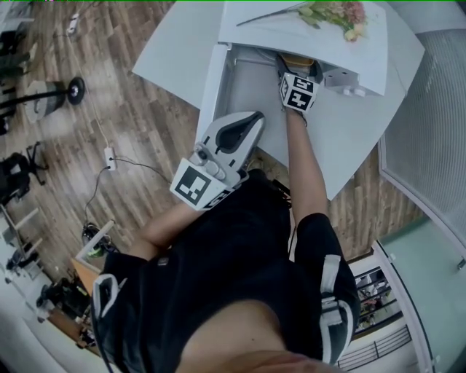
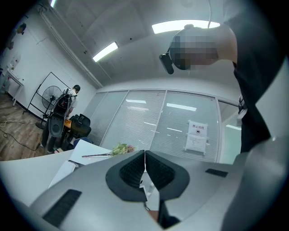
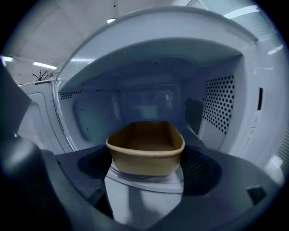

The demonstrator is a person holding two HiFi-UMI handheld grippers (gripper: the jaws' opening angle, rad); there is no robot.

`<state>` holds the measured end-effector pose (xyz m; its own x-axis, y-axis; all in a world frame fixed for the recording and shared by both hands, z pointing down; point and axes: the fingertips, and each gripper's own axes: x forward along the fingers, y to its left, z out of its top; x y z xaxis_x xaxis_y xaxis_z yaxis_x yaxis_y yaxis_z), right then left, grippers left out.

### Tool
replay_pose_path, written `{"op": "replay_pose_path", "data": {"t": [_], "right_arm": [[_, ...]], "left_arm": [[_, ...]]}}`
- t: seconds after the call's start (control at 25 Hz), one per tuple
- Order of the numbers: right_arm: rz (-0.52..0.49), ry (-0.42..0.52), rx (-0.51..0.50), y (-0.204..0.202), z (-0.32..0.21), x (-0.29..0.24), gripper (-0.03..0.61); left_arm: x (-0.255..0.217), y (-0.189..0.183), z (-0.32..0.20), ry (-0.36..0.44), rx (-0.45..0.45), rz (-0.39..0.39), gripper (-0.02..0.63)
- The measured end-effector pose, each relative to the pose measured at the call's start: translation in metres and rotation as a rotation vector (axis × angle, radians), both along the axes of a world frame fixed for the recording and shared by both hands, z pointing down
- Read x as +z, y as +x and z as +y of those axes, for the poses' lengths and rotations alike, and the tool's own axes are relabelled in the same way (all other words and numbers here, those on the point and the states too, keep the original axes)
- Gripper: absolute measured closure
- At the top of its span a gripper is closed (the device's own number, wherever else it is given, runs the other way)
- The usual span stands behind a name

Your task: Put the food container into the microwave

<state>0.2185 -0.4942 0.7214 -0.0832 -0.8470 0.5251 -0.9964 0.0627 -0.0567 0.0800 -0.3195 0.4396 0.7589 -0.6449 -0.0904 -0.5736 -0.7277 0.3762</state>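
At a white table (image 1: 349,138) in an office room, a person leans over a white microwave (image 1: 378,58) whose door (image 1: 244,95) hangs open on the left, and reaches the right arm straight into the cavity. The left tool (image 2: 144,168) is held back near the body, its jaws pressed together on nothing, and takes no part in the work. The right tool (image 1: 298,67) is inside the oven with its jaws spread wide to either side of the brown food container (image 3: 145,155), pinching it by its long walls. The open, empty tub sits level, roughly at the middle of the cavity and well clear of the perforated right wall (image 3: 219,103). Whether its base already rests on the oven floor cannot be made out.

The step in hand looks like the set-down. It is best done by lowering the tub flat until the floor takes its weight. Only then should the jaws part, evenly, so that neither pad drags a wall sideways. The thin walls look as if they would flex, so a light hold should serve. The tool should come out straight back along the line it went in, staying low and clear of the door edge. A spray of flowers (image 1: 335,14) lies on top of the oven, out of the way.
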Motion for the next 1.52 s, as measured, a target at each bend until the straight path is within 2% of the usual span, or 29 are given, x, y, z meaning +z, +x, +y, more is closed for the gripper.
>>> {"op": "replay_pose_path", "data": {"t": [0.44, 0.72, 0.92, 1.08, 1.2, 1.32, 1.4, 1.52], "right_arm": [[0.019, -0.045, -0.009, -0.002, -0.031, 0.017, 0.092], [0.016, -0.125, -0.024, -0.003, -0.028, 0.034, 0.092], [0.024, -0.138, -0.032, -0.001, -0.021, 0.035, 0.083], [0.028, -0.101, -0.035, -0.001, -0.005, 0.017, 0.083], [0.026, -0.061, -0.051, -0.007, 0.026, -0.009, 0.084], [-0.008, -0.007, -0.073, -0.011, 0.071, -0.045, 0.086], [-0.030, 0.050, -0.091, -0.013, 0.109, -0.077, 0.112], [-0.051, 0.108, -0.119, -0.015, 0.174, -0.118, 0.278]], "left_arm": [[0.007, 0.000, -0.011, -0.044, -0.002, 0.000, 0.589], [0.009, 0.003, -0.006, -0.050, 0.015, -0.007, 0.589], [0.015, 0.005, 0.002, -0.060, 0.023, -0.020, 0.589], [0.010, 0.004, 0.014, -0.052, 0.022, -0.020, 0.589], [0.002, 0.003, 0.030, -0.039, 0.012, -0.015, 0.589], [-0.009, 0.004, 0.053, 0.025, 0.003, -0.023, 0.589], [-0.020, 0.005, 0.075, 0.063, -0.006, -0.025, 0.589], [-0.033, 0.004, 0.116, 0.094, -0.032, -0.036, 0.589]]}}
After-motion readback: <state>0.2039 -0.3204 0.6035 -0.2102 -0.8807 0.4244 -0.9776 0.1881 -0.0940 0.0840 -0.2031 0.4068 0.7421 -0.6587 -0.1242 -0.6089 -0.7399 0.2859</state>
